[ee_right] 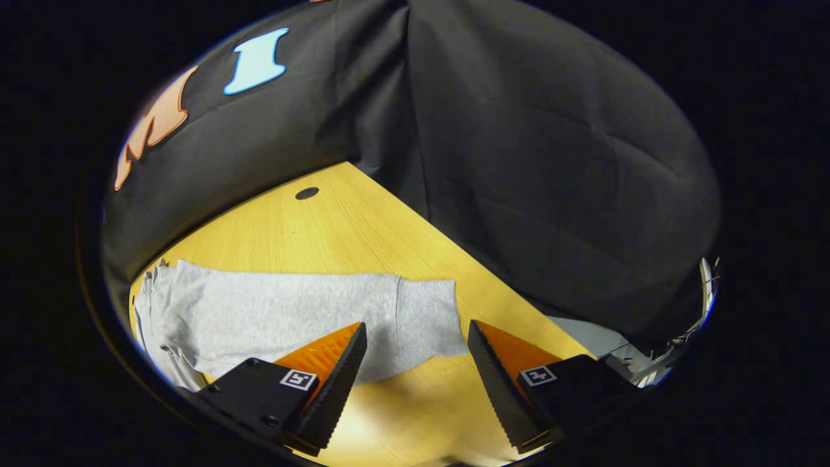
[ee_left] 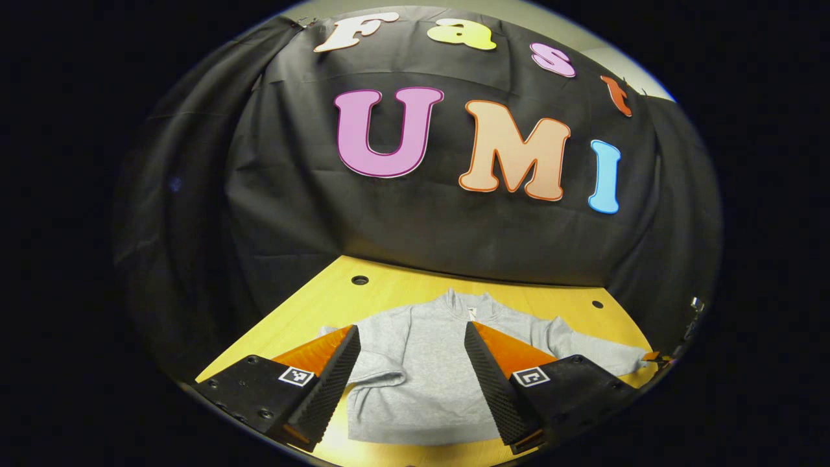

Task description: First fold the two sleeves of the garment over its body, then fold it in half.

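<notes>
- A grey sweatshirt (ee_left: 421, 363) lies flat on the yellow wooden table (ee_left: 311, 311), low and centre in the left gripper view, with its collar (ee_left: 468, 305) pointing up toward the black cloth wall (ee_left: 292, 214).
- One sleeve (ee_left: 373, 383) looks already laid across the body, its cuff low on the left side of the grey cloth; the other sleeve (ee_right: 311, 311) is stretched straight out to the side.
- In the right gripper view that outstretched sleeve runs across the middle of the frame from the left edge, and its ribbed cuff (ee_right: 425, 321) ends just above and between the fingers.
- The left gripper (ee_left: 411, 383) hangs over the body of the sweatshirt with its fingers spread wide and nothing between them.
- The right gripper (ee_right: 415, 383) is likewise spread wide and empty, poised over bare table just short of the cuff.
- My read: the first sleeve fold is done and the second is about to start.
- The cloth looks like a soft, light, mid-weight knit. It will drape and sag the moment it is lifted and will not hold a shape, but it should not be slippery or fragile.
- The best hold is probably the cuff, where the ribbing is doubled and thicker, so both fingers can pinch the full layer.
- A shallow pinch could pick up only the top ply, or drag the shoulder and wrinkle the body as the sleeve swings over.
</notes>
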